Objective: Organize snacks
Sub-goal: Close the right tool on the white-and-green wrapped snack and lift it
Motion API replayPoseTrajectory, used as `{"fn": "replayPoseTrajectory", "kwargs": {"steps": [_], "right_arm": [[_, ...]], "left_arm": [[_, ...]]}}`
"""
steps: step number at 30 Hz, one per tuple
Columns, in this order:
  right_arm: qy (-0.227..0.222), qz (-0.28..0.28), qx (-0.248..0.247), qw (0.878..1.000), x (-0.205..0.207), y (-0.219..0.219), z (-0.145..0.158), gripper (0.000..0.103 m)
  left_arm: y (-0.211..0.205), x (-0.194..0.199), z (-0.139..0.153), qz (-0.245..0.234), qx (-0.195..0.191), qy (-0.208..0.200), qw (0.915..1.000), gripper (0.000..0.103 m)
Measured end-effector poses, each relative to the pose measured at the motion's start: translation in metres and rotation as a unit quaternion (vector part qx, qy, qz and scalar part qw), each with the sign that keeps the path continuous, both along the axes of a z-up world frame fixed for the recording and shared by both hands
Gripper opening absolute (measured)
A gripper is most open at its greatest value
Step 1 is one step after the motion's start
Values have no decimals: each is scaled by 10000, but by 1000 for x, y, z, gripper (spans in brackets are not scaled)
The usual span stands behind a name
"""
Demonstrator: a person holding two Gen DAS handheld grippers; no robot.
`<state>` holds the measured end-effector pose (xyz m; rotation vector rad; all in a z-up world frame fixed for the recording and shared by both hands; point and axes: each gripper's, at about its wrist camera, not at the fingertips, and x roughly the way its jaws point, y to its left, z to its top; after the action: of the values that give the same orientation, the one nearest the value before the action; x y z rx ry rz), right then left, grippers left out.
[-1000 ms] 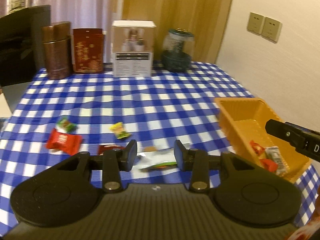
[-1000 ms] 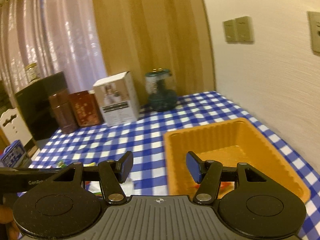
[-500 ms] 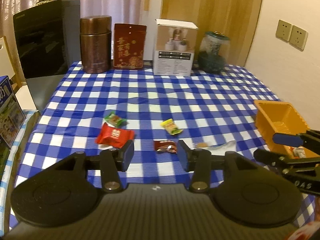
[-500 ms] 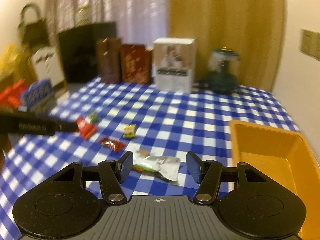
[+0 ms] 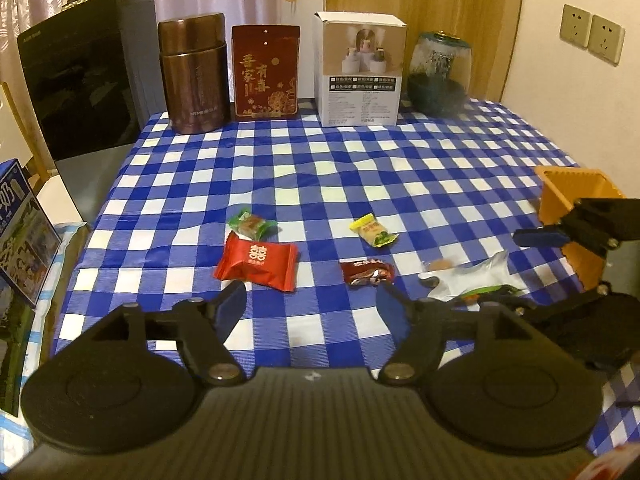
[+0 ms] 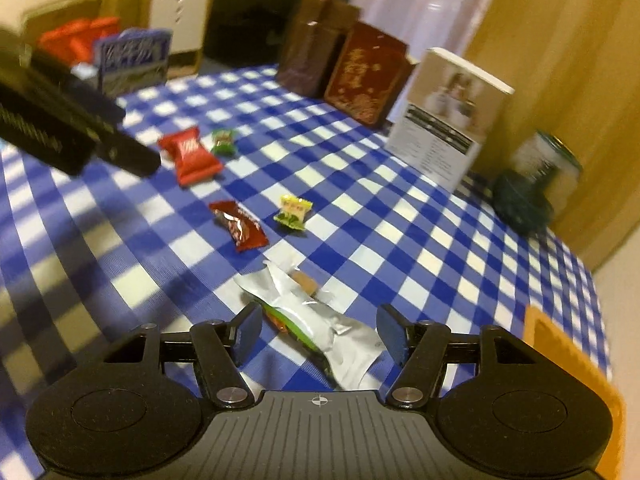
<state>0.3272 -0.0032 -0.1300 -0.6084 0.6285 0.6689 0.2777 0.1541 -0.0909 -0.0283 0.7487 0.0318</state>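
A: Changed just now?

B: Left gripper point(image 5: 312, 308) widened, jaws just been opening, nothing between them, only checked cloth of the worktop point(image 5: 360, 168) below. Swung away from the orange basket point(image 5: 572, 200), now facing the loose sweets.

A: And the right gripper point(image 6: 318, 334)?

B: Rolled over and dropped toward the silver wrapper point(image 6: 336, 340). Jaws opened slightly further, about half wide, straddling the wrapper without pinching it. Not held yet, by the look of things.

A: Where are the snacks, counting outward from that silver wrapper?

B: Just beyond it, the dark red candy point(image 6: 239, 226). Next, the yellow candy point(image 6: 293, 212), a little farther and toward the white box point(image 6: 448, 120). Then the red packet point(image 6: 190, 156), well apart, with the green candy point(image 6: 224, 141) just beside it on the far side. Orange basket on the other side of the wrapper, close by, contents hidden at this angle.

A: Meaning for the task?

B: Probably a fresh pickup round: silver wrapper for the right, likely dark red candy or red packet for the left. Five pieces left loose, so well short of done.
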Motion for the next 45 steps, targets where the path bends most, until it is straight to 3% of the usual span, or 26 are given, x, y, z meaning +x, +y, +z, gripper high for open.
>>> {"fn": "replayPoseTrajectory", "kwargs": {"steps": [10,14,23,39,45], "right_arm": [[377,363,-266,9983,28,15,-22,63],[764,104,-27,9970,39,9,-19,63],[1789,-244,662,9813,39,-6,-7,38],[1978,-135,679,9778,22,-9,-10,32],[2000,-355,1074,9732,21,-14,0,31]], "left_arm": [[0,7,-5,-92,-226,100,9997,69],[0,7,-7,-101,-236,129,9996,69],[3,10,-10,-12,-290,194,9994,69],[3,15,-17,95,-300,339,9989,69],[4,16,-19,158,-225,306,9992,69]]}}
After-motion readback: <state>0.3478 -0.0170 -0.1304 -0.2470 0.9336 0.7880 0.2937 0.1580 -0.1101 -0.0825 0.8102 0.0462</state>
